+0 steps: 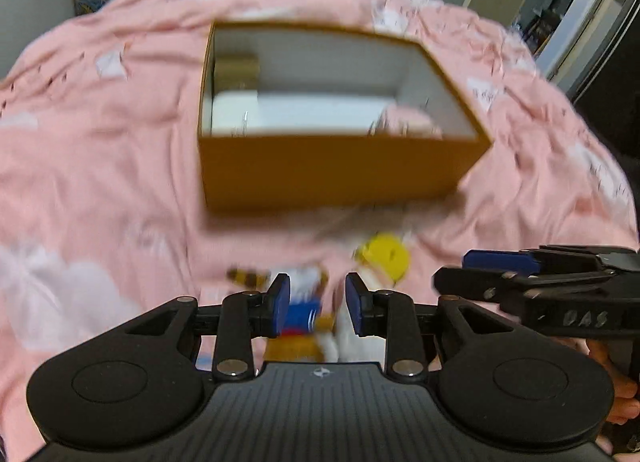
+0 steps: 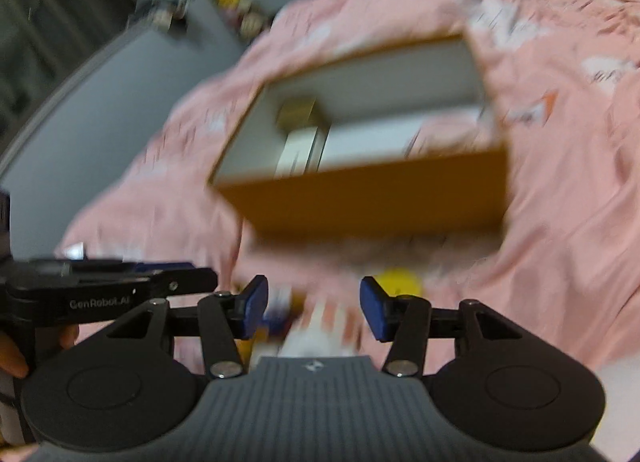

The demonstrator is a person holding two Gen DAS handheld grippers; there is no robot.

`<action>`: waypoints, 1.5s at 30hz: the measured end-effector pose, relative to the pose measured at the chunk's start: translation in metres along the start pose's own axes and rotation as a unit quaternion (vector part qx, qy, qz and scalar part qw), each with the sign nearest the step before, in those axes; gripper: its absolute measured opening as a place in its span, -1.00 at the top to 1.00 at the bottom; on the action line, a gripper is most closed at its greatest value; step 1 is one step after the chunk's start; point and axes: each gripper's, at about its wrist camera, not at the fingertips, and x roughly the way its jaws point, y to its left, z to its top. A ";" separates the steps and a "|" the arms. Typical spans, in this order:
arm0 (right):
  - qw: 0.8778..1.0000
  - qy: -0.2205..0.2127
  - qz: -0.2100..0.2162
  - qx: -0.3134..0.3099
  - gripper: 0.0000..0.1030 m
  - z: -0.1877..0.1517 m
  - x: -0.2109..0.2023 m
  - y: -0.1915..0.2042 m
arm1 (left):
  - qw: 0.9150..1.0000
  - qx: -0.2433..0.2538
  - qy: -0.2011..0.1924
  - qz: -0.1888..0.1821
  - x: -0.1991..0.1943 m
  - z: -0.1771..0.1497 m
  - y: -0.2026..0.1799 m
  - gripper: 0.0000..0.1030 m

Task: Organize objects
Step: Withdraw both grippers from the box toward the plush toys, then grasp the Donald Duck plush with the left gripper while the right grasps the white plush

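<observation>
Pink bedding (image 1: 120,182) carries the cardboard box (image 1: 332,170). In front of the box lie small toys (image 1: 304,310) and a yellow one (image 1: 386,256). Left gripper (image 1: 318,304) and right gripper (image 2: 314,308) hover released, empty. Best: straddle one toy squarely. Only the left view shows the doorway (image 1: 560,2).

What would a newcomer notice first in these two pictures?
First, the open brown box in the middle of the pink bedspread, white inside and already holding a few things. Next, the small toys in front of it, a yellow one brightest. Both claws, left and right, hang open above them.
</observation>
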 end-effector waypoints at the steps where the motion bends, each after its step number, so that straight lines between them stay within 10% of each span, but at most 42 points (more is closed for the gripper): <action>1: 1.000 0.013 -0.007 -0.005 -0.03 -0.004 0.007 0.002 | 1.000 0.007 0.006 0.004 0.003 -0.005 0.000 0.22; 13: 0.993 0.101 -0.042 -0.042 -0.15 -0.028 0.053 0.012 | 0.999 0.019 0.047 -0.016 0.022 -0.032 0.017 -0.06; 29: 0.995 0.021 -0.071 -0.072 0.20 -0.017 0.027 0.021 | 0.998 0.012 0.041 -0.047 0.027 -0.034 0.020 -0.22; 45: 0.996 0.082 -0.030 -0.011 0.06 -0.022 0.055 -0.006 | 0.996 0.035 0.077 -0.002 0.071 -0.045 0.012 -0.30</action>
